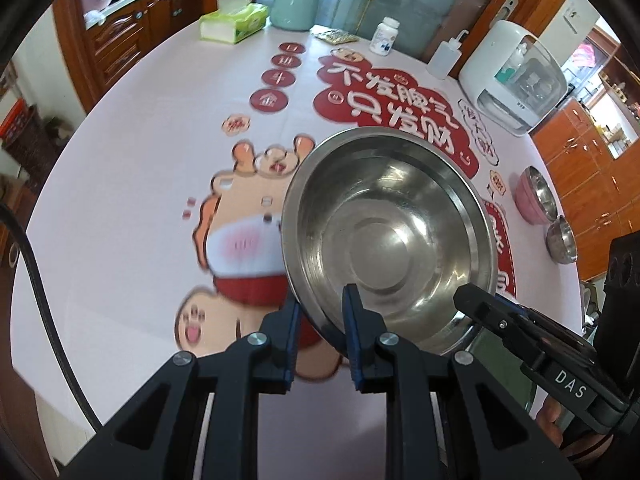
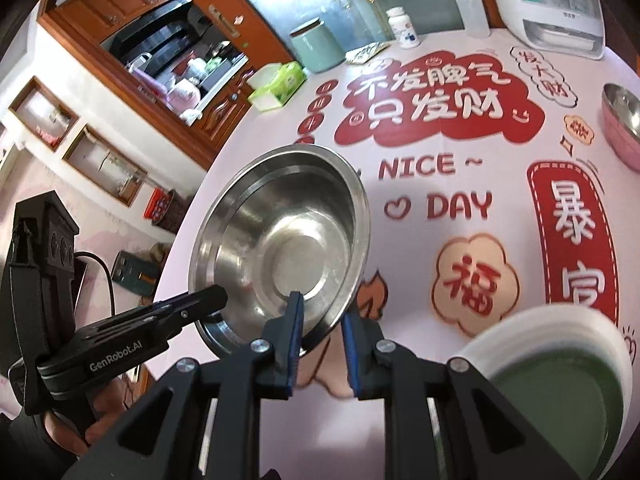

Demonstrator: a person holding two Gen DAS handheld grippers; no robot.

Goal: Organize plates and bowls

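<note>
Your left gripper [image 1: 320, 324] has its jaws clamped on the near rim of the steel bowl [image 1: 392, 236], one pad inside the wall, one outside. Your right gripper [image 2: 320, 328] pinches the same bowl a bit further round the rim, same way: inner pad on the inside wall, outer pad under the lip. Both sets of jaws are closed on that rim, so it's a two-point hold.

The bowl looks lifted and tilted, mouth toward you, above the printed surface [image 1: 160, 152], but I can't tell if the far edge touches down.

Handling, as a guess: thin stainless, so light and stiff, no give and nothing to break. But it's polished and slick, and the rolled lip is narrow, so it'll want to pivot or slip betw. the pads if you swing it fast. Keep the pads deep over the lip, move both grippers together, and don't twist one vs. the other.

Further out: a pink bowl [image 1: 536, 196] w/ a steel liner and a small steel bowl [image 1: 562, 242] sit near the right edge, prob. the nesting spot. A green-and-white plate stack [image 2: 560, 376] sits just right of your right gripper.
</note>
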